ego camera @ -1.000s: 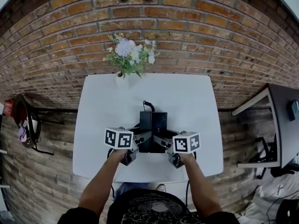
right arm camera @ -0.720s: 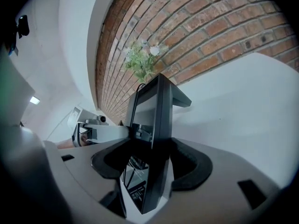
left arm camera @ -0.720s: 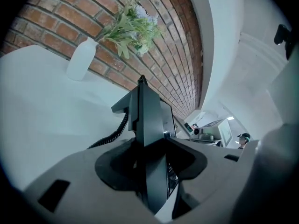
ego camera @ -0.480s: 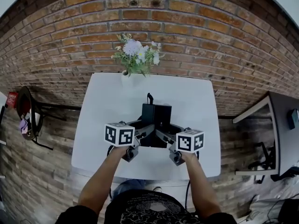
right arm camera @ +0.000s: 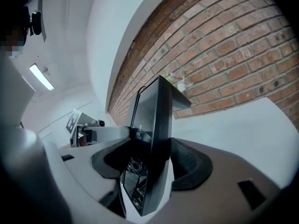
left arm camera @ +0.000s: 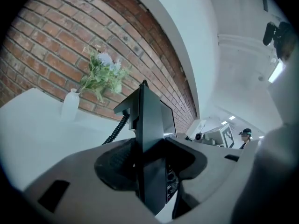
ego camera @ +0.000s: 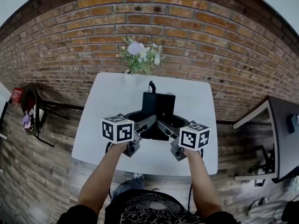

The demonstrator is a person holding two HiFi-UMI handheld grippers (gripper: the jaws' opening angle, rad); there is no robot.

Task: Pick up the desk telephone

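The lift step is in hand. The left gripper [ego camera: 144, 124] and the right gripper [ego camera: 166, 127] each pinch an opposite side edge of the black, boxy plastic desk telephone [ego camera: 159, 107], jaws spread wide around its body. The telephone appears held just clear of the white square table [ego camera: 100, 120], over the table's middle. Next, I judge, both grips must stay level and even, minding the coiled cord. Count: one telephone, two grippers, one table, one white vase of flowers [ego camera: 139, 56] at the table's far edge.
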